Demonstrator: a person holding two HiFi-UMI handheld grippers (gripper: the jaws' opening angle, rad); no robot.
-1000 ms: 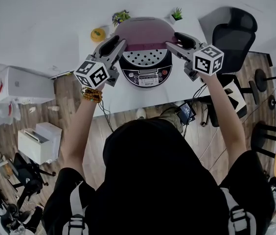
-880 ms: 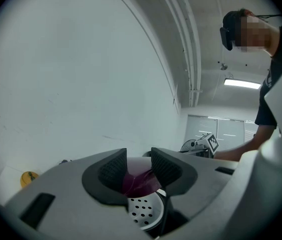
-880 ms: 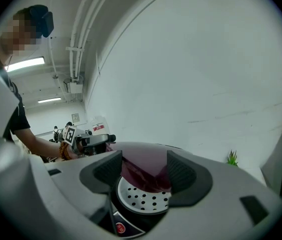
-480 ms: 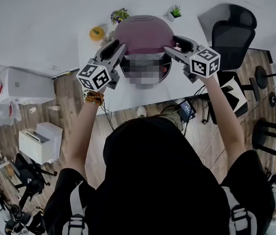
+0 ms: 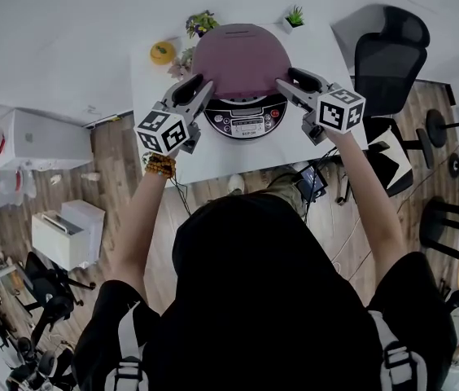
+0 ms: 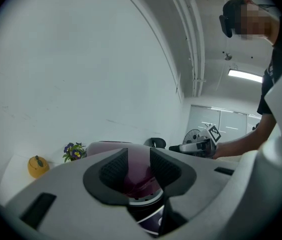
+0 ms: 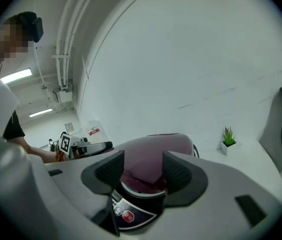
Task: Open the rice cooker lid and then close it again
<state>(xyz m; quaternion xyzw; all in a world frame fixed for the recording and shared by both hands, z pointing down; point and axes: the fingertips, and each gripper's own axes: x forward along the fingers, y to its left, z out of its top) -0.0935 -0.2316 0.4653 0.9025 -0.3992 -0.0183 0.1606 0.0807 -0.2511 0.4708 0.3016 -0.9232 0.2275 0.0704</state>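
Top centre, the left gripper [image 5: 198, 85] and right gripper [image 5: 286, 78] flank the lowered rice cooker lid [image 5: 242, 58]. Their jaws are wide, just narrowing, with nothing clamped between them.

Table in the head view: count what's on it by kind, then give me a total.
Rice cooker: 1
Potted plants: 2, one green, one flowering
Yellow ornament: 1
Total: 4

The rice cooker lid [image 5: 242, 59] is plum, its control panel [image 5: 246, 125] black with 1 red button, the table [image 5: 213, 157] white, the ornament [image 5: 162, 53] yellow, and the left gripper [image 5: 199, 82] and right gripper [image 5: 286, 78] grey with black pads [image 5: 182, 86] and black-and-white square-patterned cubes [image 5: 163, 130].
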